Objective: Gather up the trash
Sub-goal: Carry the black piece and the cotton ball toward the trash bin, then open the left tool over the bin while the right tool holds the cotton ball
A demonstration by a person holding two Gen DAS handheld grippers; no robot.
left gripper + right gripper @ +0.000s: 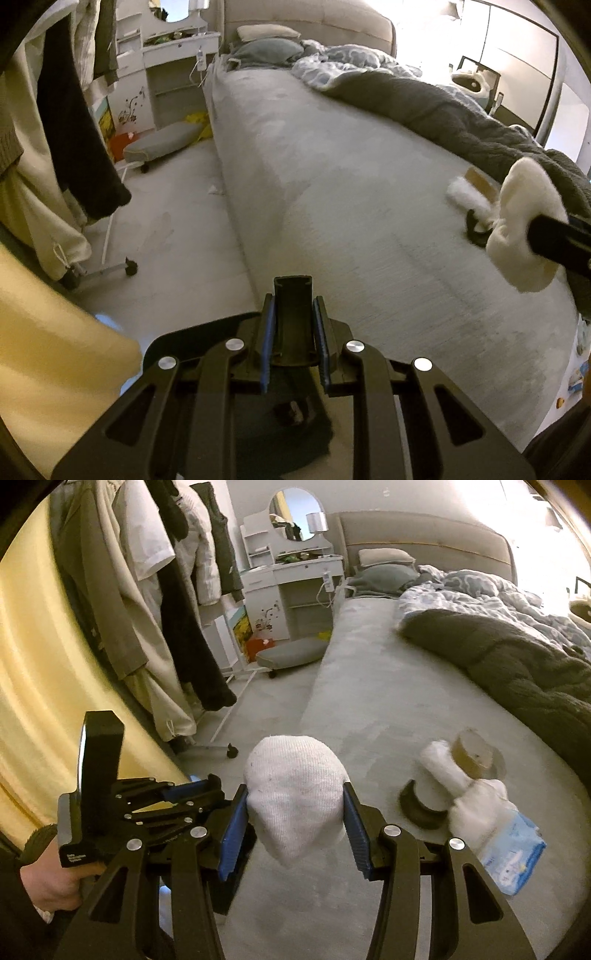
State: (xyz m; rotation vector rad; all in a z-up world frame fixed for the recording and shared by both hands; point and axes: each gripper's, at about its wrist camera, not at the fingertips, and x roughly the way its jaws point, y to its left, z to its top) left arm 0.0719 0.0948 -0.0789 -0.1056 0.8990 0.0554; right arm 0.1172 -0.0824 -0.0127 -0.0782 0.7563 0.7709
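Observation:
My right gripper (295, 812) is shut on a white sock (293, 797) and holds it above the grey bed sheet (388, 709). The sock also shows in the left wrist view (524, 229), at the right edge. My left gripper (293, 332) is shut on a dark bin rim (293, 317), with a dark bag below it. On the bed lie a tape roll (476, 753), white tissue (443, 764), a dark curved piece (417, 808) and a blue tissue pack (513, 853). The tissue (465, 195) shows in the left wrist view too.
A dark grey blanket (524, 664) and a blue patterned duvet (480, 594) cover the far side of the bed. A clothes rack (155, 590) on wheels stands left. A white dresser (291, 583) and a grey cushion (291, 653) are at the back.

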